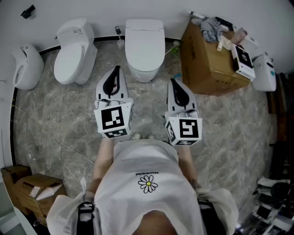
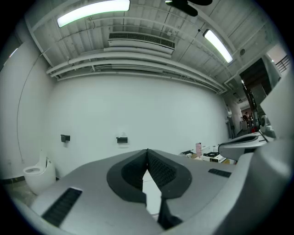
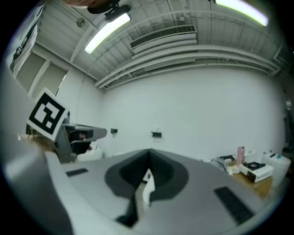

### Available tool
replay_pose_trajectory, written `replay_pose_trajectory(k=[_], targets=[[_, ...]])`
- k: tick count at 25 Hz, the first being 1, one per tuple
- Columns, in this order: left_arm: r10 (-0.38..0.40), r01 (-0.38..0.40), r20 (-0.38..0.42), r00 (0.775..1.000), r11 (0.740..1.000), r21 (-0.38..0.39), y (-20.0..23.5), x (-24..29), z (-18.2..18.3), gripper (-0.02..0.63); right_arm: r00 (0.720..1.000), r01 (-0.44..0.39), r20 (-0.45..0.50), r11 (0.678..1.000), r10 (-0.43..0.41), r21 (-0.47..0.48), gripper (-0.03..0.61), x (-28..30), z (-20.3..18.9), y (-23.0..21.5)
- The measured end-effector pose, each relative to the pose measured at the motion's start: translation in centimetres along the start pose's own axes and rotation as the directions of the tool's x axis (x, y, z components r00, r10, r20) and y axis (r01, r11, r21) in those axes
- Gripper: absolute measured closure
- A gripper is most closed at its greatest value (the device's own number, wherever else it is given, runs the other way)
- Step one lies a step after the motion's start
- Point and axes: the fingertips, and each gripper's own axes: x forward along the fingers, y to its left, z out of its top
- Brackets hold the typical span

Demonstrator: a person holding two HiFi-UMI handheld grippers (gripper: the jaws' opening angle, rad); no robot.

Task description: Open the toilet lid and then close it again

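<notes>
The toilet lid lay flat and closed on the middle toilet. That toilet stood against the wall straight ahead of the person, between a second toilet on its left and a cardboard box on its right. Both tools hung short of it over the marble floor, apart from the bowl and touching nothing. The left gripper pointed level toward the lid's left side, its fingers pressed together with nothing between them. The right gripper matched it on the other side, likewise closed tight and empty. Neither gripper view showed the lid, only the white wall beyond.

By my reading, the task had not begun, and this was the approach before opening. The next move would call for bringing one gripper forward and down to the lid's front edge. The fingers would then slip under the lip, or part to pinch it, and the lid would be swung up and back toward the wall without letting it slam.
</notes>
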Motion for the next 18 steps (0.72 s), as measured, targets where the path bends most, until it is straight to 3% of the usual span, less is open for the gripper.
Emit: replay_pose_trajectory(k=[18], targets=[[0.007,-0.006,-0.019,1.0,1.0,0.013,-1.8,0.0,-1.0,0.592,0.999,-0.051,0.011,0.999,0.05,0.013,0.548,-0.3,-0.6,-0.7]])
